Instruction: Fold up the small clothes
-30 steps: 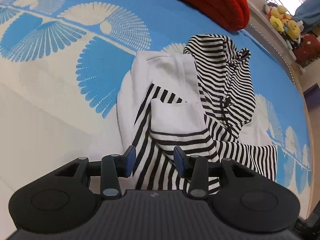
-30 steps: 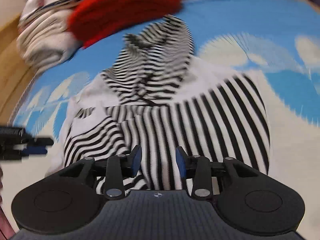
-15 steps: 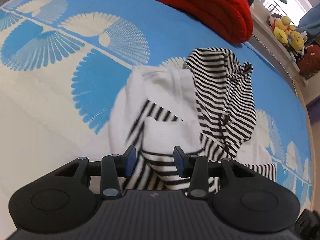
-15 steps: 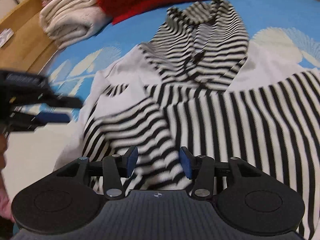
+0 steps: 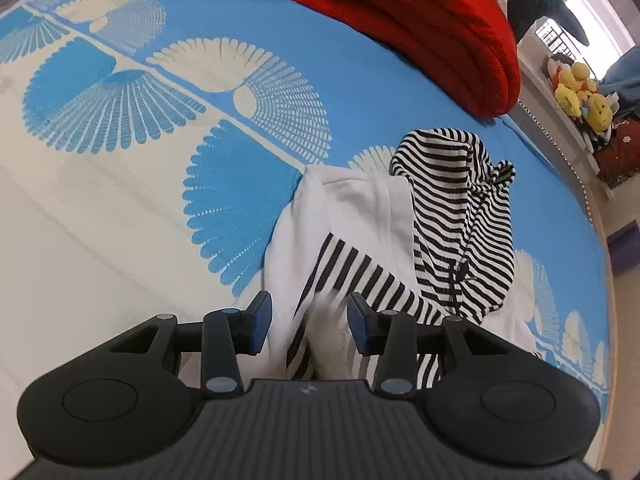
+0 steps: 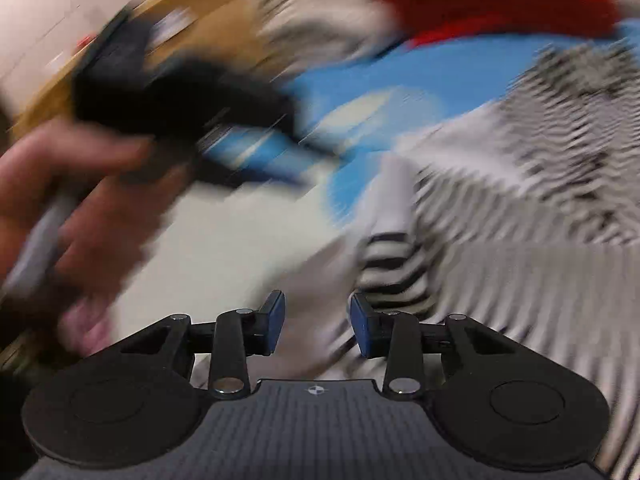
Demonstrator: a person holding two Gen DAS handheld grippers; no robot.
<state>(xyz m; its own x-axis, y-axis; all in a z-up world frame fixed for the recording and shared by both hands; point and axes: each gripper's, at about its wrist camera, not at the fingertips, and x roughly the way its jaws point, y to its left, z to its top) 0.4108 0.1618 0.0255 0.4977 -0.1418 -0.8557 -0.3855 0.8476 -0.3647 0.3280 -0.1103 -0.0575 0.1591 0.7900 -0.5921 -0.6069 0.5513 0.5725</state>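
Left wrist view: to the left, open blue-and-cream fan-patterned bedspread lies bare. The left gripper holds its blue pads partly apart, nothing pinched, over a striped sleeve of the black-and-white hooded top, which lies crumpled right of centre, its hood toward a red quilt. Plush toys line the bed's far right edge. Right wrist view, heavily blurred: the right gripper has just been closing, jaws partly apart, cloth beneath but ungripped.
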